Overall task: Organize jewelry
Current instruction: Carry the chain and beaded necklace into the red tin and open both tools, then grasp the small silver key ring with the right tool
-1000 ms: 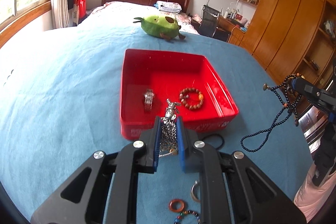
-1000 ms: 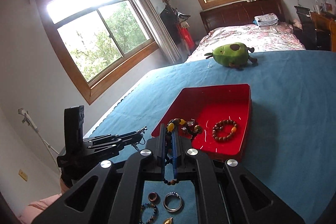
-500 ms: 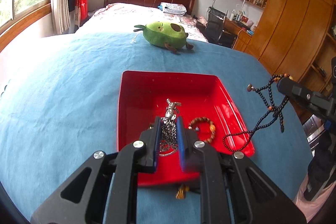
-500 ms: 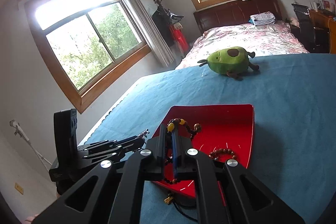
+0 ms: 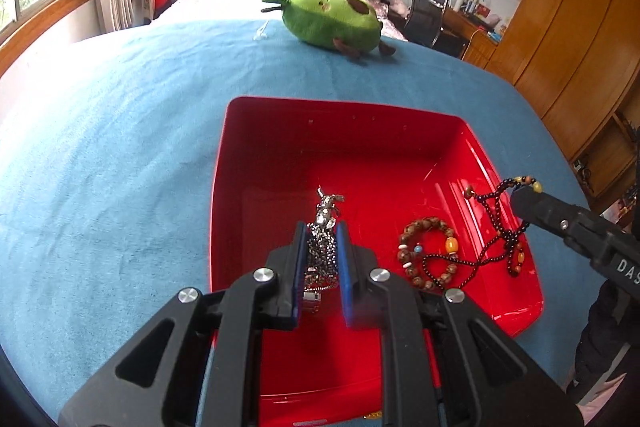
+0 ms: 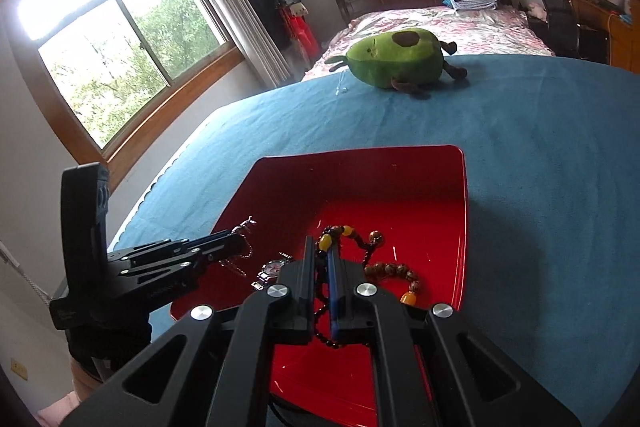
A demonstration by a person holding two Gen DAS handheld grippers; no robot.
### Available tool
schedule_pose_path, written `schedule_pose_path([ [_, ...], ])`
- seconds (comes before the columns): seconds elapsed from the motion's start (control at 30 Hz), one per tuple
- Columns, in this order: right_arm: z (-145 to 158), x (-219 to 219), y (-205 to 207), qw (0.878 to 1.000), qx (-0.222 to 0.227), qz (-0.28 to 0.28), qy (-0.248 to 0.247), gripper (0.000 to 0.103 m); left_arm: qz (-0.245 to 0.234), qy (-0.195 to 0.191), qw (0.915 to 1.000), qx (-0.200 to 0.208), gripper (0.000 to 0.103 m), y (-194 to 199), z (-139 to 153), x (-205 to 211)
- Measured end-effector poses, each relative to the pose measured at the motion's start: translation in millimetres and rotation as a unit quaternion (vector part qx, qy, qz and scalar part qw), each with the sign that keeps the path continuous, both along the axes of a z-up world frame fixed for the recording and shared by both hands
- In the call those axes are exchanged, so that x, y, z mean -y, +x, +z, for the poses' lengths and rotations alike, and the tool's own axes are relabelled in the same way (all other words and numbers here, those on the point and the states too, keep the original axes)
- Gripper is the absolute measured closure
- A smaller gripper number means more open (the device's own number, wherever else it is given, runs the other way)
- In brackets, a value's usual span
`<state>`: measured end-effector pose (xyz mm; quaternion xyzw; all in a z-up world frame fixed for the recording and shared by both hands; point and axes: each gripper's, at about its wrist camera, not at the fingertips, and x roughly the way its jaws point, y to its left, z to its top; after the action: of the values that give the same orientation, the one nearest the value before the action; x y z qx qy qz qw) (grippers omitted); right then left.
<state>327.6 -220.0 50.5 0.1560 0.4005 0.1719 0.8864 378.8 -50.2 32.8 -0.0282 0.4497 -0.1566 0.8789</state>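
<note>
A: How will the chain handle?

B: I judge it light, limp and slippery. The left gripper is clamped on its bunched middle, above the tray, and the metal pendant sticks out ahead of the fingertips. A bunch is the best place to hold; one strand may slide out.

A: And the beads?

B: The right gripper is pressed together on the dark strand, also over the tray. It hangs loose below the fingers, so it can swing and tangle with the bracelet lying just right of the left gripper.

A: Any writing?

B: Only "DAS" on the right gripper's body; the rest is cut off.
</note>
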Motion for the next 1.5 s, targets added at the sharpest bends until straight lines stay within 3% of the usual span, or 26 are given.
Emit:
schedule_pose_path([
  [0.2,-9.6,-4.2,4.1,1.000,-0.017,0.001,-0.006,0.098,-0.002,0.003,1.0000,-0.006,0.089,4.3,-6.4,1.7],
  [0.3,-12.1,-3.7,4.1,0.999,-0.029,-0.006,-0.015,0.088,-0.005,0.004,1.0000,-0.001,0.088,2.4,-3.5,2.5],
  [0.37,-10.0,-2.7,1.5,0.999,-0.030,-0.008,-0.017,0.086,-0.006,0.003,1.0000,0.005,0.084,-1.2,1.3,2.0],
  [0.43,-4.1,-0.2,-1.5,0.999,-0.028,-0.012,-0.015,0.084,-0.002,0.001,0.9999,0.011,0.068,-6.6,7.8,-0.8],
  [0.53,11.4,1.9,-10.3,1.000,-0.011,-0.018,-0.021,0.061,0.002,-0.003,0.9996,0.028,0.063,-17.3,22.0,-4.1],
  [0.6,21.7,3.6,-16.2,1.000,-0.002,-0.020,-0.021,0.059,0.008,-0.010,0.9992,0.037,0.057,-26.4,32.4,-6.2],
  [0.7,28.1,7.3,-23.2,1.000,-0.010,-0.019,-0.004,0.051,0.004,-0.011,0.9986,0.051,0.056,-39.6,44.9,-3.6],
  [0.83,30.2,6.1,-26.4,1.000,-0.009,-0.011,0.004,0.051,-0.006,-0.006,0.9980,0.062,0.055,-54.0,53.7,3.6],
  [0.93,25.0,4.7,-25.7,1.000,-0.016,-0.014,0.000,0.051,-0.007,0.018,0.9980,0.061,0.055,-61.3,52.6,10.3],
  [1.2,11.1,2.4,-52.3,0.999,-0.031,-0.019,-0.018,0.054,0.004,0.057,0.9980,0.027,0.053,-82.1,30.1,8.6],
  [1.5,6.1,-6.2,-80.5,0.999,-0.033,-0.005,-0.024,0.063,0.002,0.074,0.9972,0.014,0.052,-117.2,15.2,3.2],
])
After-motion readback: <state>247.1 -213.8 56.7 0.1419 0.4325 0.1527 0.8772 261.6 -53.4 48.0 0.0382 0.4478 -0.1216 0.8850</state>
